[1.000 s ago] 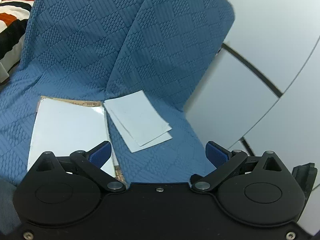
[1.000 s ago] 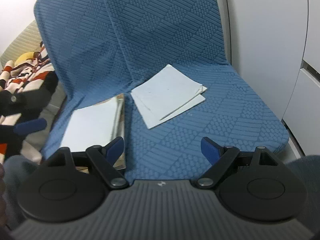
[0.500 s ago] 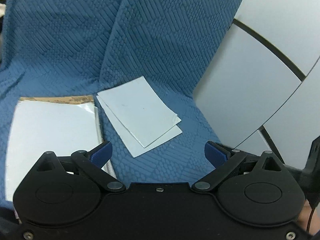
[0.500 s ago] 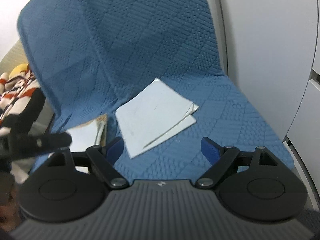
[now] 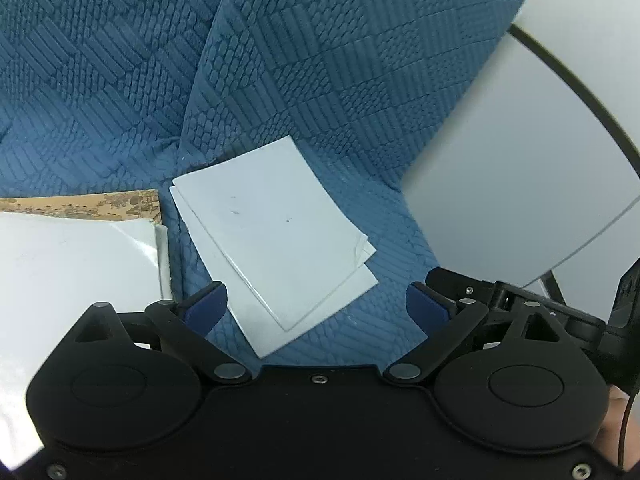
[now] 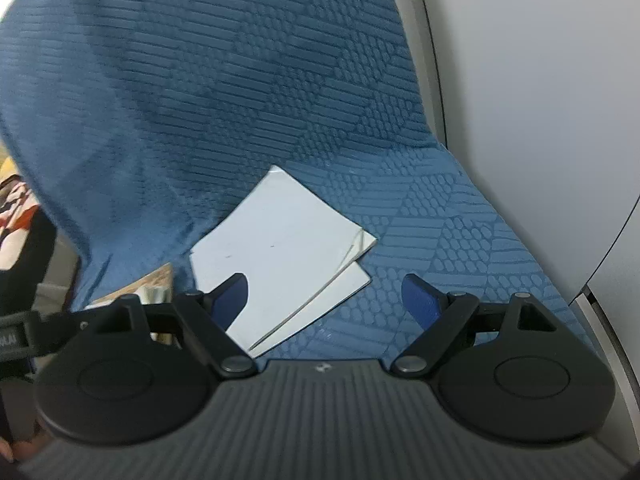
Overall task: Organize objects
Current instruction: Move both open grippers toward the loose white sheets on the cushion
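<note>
Nearest in each wrist view, both tools gape wide with nothing between the blue pads: the left tool (image 5: 316, 306) and the right tool (image 6: 324, 298). Just beyond them a loose stack of white booklets (image 5: 272, 236) lies skewed on the blue quilted seat cover (image 5: 320, 80). Only the left view shows the larger white sheet (image 5: 72, 264) on its brown patterned board (image 5: 80, 204) in full. Only the right view shows striped fabric (image 6: 16, 204) at far left. No writing is readable.

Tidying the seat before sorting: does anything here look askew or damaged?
Yes. The white booklets lie fanned apart, skewed to the larger stack, and the top one's right corner is curled.
</note>
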